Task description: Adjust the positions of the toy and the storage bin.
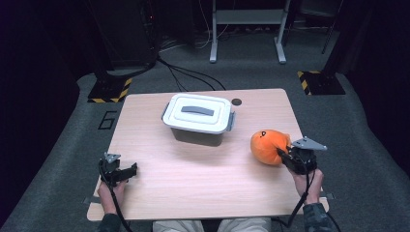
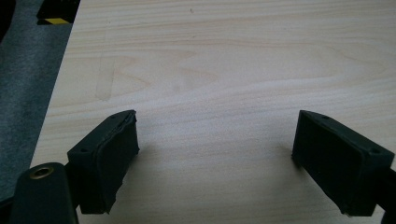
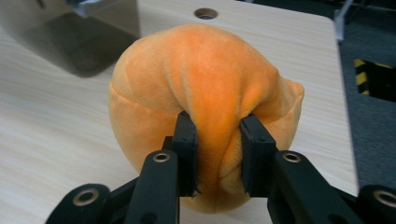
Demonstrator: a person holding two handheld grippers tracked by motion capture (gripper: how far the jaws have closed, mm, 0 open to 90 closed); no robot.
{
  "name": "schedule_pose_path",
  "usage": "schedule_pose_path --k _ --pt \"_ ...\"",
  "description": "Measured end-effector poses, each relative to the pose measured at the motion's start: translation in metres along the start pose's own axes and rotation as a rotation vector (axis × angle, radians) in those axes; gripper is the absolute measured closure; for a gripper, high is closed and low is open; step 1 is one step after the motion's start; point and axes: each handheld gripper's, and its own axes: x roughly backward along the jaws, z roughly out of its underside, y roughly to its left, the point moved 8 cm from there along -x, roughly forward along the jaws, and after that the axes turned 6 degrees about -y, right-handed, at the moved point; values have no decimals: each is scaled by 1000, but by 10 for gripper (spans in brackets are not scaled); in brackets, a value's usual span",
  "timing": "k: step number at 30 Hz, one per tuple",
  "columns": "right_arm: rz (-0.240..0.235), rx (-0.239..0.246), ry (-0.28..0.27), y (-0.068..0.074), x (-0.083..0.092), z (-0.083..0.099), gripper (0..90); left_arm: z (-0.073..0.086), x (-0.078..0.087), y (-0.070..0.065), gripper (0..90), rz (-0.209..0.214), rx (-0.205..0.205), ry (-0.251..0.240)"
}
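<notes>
— Pale wooden bench (image 1: pixel 193 174) on grey carpet, dark room beyond. Nearest the person, what?

— Left claw (image 1: pixel 131 170) low at the near left corner, lying level and aimed across the bench toward the right, jaws spread wide with bare wood between the pads (image 2: pixel 112 158). Holding nothing.

— And the right claw (image 1: pixel 281 153)?

— Near right side, hand (image 1: pixel 309 186) behind it, wrist low, pointing forward and a little left. Jaws pinched hard on a fold of the orange plush toy (image 3: pixel 205 93), fabric bunched up between the two pads (image 3: pixel 187 140). Firm hold, by the look of it.

— Where does the toy sit, then?

— Directly ahead of the right claw, touching it, bulging away toward the bench middle; resting on or just off the wood, hard to say which. Roundish, no real long axis.

— Farther out?

— Grey box with a closed white lid (image 1: pixel 199 112), centre of the bench toward the far edge, up and to the left of the toy, well apart from it. Round hole in the bench (image 1: pixel 236 102) just past its right end.

— Likely next move?

— Probably carrying the toy toward the box: forward and left. Lid on, though, and the free left claw far from it
</notes>
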Motion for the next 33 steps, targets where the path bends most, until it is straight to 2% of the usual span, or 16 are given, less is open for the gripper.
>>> schedule_pose_path --k 5,8,9,12,14,18,22,24,28,29,33 --pt "63 -11 -9 -15 -2 1 713 0 0 0 138 -1 0 0" --pt "82 -14 -6 -20 -3 1 713 0 0 0 138 -1 -1 0" --pt "104 -28 -4 -24 -4 2 713 0 0 0 139 -2 0 0" --pt "122 -35 -7 -28 -7 3 712 0 0 0 139 -2 -2 0" --pt "144 -56 -8 -32 -10 4 712 0 0 0 139 -2 -1 1" --pt "162 -60 -8 -36 -14 5 711 0 0 0 138 -2 -1 1" --pt "188 -78 10 -41 -22 12 702 0 0 0 138 -2 -3 -1" --pt "202 -95 26 -43 -28 22 699 0 0 0 138 0 0 1" --pt "211 -110 27 -47 -26 28 649 0 0 0 138 9 14 10" --pt "210 -117 24 -50 -25 28 581 1 0 1 138 16 25 16" --pt "198 -134 16 -51 -24 25 478 0 -1 1 138 17 24 16"
